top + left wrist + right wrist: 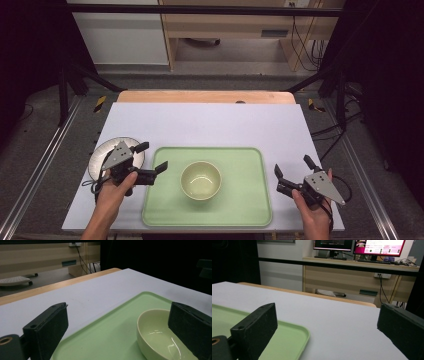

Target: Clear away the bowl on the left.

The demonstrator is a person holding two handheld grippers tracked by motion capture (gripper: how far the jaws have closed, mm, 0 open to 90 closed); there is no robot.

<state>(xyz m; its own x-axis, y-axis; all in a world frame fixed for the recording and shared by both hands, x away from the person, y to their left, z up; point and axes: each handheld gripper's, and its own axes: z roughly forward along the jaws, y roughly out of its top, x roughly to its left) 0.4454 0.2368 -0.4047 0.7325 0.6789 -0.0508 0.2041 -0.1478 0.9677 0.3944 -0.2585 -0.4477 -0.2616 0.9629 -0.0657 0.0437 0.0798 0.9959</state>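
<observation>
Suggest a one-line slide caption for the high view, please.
Two open hand-held grippers, left and right, flank a pale bowl on a green tray; a plate lies beneath the left.

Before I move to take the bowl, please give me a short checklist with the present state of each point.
1. Left gripper open: ok.
2. Right gripper open: ok.
3. Bowl upright on the tray: ok.
4. Bowl empty: ok, nothing seen inside.
5. Both grippers apart from the bowl: ok, left one nearer, right one off the tray's right edge.
6. Plate free of the left hand: cannot tell, the gripper hides part of it.
</observation>
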